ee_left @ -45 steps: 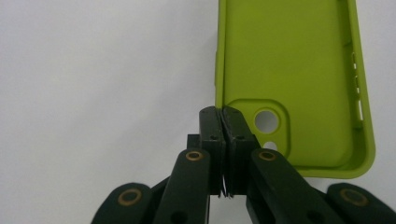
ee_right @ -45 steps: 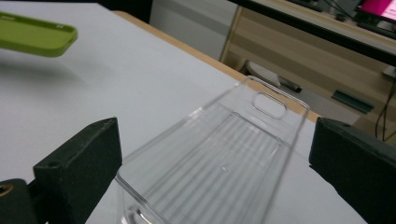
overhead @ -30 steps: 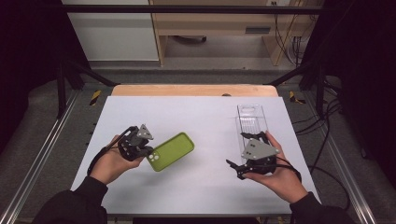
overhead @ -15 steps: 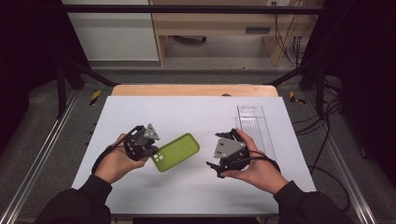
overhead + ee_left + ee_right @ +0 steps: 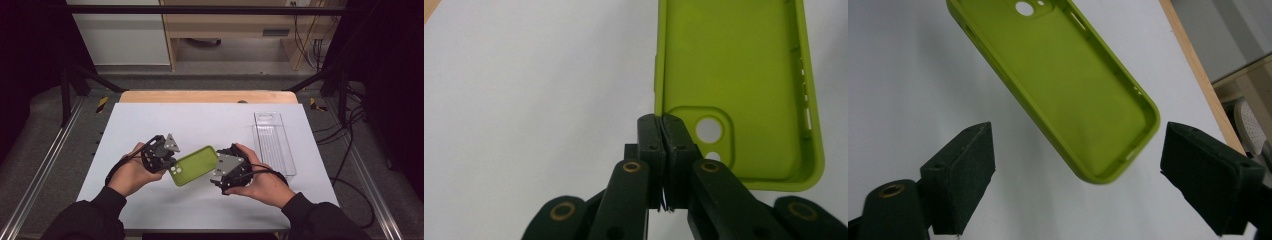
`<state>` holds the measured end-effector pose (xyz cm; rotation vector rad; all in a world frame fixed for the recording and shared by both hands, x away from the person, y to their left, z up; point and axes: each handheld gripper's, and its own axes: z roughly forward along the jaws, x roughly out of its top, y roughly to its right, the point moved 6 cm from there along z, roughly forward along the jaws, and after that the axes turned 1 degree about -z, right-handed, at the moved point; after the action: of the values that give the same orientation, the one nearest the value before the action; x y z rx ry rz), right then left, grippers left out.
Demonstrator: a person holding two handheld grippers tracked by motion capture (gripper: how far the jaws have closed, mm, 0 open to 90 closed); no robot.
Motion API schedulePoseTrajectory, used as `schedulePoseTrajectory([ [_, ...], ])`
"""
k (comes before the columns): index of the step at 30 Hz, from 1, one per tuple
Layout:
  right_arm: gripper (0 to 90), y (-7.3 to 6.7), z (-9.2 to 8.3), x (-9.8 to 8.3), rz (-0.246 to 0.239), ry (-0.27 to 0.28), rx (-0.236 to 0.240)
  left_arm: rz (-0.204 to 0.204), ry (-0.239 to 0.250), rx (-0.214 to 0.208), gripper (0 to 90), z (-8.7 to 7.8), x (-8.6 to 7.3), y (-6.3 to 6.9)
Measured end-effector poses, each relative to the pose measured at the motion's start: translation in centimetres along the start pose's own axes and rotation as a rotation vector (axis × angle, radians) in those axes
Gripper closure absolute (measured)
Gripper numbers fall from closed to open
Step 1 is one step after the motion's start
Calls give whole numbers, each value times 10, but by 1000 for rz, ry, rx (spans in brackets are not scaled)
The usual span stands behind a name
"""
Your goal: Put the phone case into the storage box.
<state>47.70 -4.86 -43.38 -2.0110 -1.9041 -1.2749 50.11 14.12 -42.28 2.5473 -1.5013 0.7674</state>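
1. Vs 1 s ago: my right hand-held gripper (image 5: 220, 176) was over by the clear plastic tray (image 5: 274, 142) on the right side of the tabletop (image 5: 200, 120); it has come left and now sits at the near end of the green phone case (image 5: 195, 165). 0.5 s ago it was already beside the case but w/ a small gap; now it's right up at the case's end.
2. Left hand-held gripper (image 5: 169, 161): about the same spot as 1 s ago, w/ the case at its tip.
3. Tray: same place, right part of the tabletop, apart from both hands.
4. Left hand-held gripper state: in the left gripper view (image 5: 663, 150) the jaws are pressed together, pinching the case (image 5: 734, 85) on its side wall next to the camera cut-out.
5. Right hand-held gripper state: in the right gripper view (image 5: 1075, 172) the jaws are spread wide, 1 each side of the case's (image 5: 1068, 90) plain end; neither pad touches it.
6. Case: open side up, inside showing, cut-out end toward my left hand. It's between the 2 grippers, near the tabletop's middle. Can't tell if it's lifted or lying flat.
7. Writing/brands: none I can read on case, tray or grippers.
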Motion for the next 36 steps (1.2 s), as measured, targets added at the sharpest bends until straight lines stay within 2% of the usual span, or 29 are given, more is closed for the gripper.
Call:
schedulePoseTrajectory([
  [6, 233, -7, 5, 7, -32, 1, 23, 4, -3, -5, 881, 1, 3, 3],
  [11, 258, -12, 7, 11, -53, 8, 36, 11, -3, -7, 881, 0, 4, 5],
  [15, 312, -14, 8, 12, -65, 11, 43, 11, -1, -7, 881, -1, 6, 7],
  [26, 513, -23, 11, 21, -154, 8, 84, 35, -10, -13, 881, -1, 13, 11],
  [30, 566, -27, 12, 23, -194, 7, 104, 40, -14, -14, 881, -1, 15, 12],
  [36, 637, -31, 14, 25, -222, -2, 133, 45, -17, -15, 881, -1, 15, 11],
])
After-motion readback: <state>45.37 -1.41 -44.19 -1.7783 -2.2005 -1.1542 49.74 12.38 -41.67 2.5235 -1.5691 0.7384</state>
